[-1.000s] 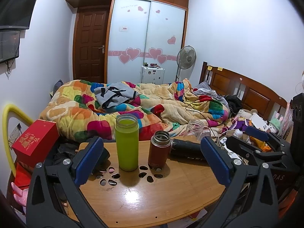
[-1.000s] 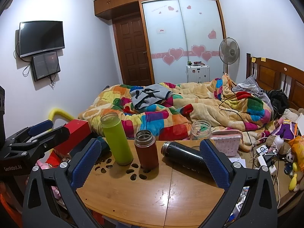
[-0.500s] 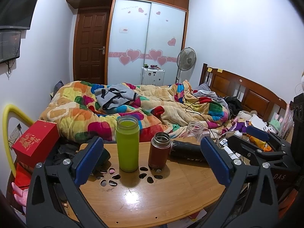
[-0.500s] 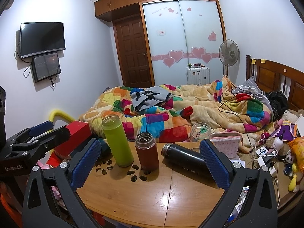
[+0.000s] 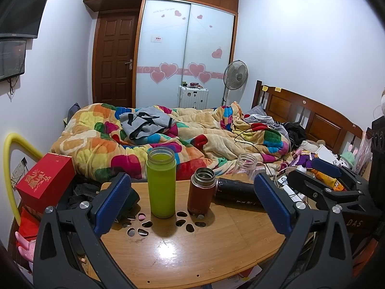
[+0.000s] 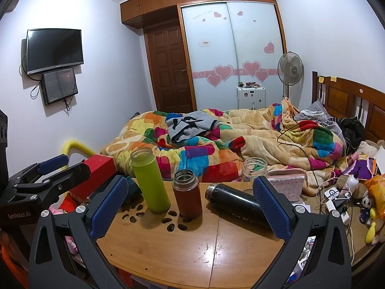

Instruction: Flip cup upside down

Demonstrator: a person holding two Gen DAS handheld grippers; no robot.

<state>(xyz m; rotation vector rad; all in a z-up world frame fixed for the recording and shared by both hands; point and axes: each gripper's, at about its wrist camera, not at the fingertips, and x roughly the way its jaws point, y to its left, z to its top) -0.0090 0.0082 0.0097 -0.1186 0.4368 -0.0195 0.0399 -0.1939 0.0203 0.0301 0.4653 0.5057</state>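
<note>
Two grippers, our left gripper (image 5: pixel 192 202) and right gripper (image 6: pixel 190 204), hover spread wide and empty before the desk (image 6: pixel 192 248), where the lidless green cup (image 6: pixel 149 180) stands upright near the far edge, so we judge reaching and grasping comes next.

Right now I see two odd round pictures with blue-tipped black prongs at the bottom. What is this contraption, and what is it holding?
No machine here: a person holds a hand-held clamp in each hand, each with a wide-angle camera looking along its two prongs. One picture is from the left tool, whose blue pads stand wide apart; the other is from the right tool, also open. Neither holds anything.

On the wooden table stand a green bottle and a brown-red flask, both upright and lidless. A black flask lies on its side, with a clear glass jar behind it.
</note>
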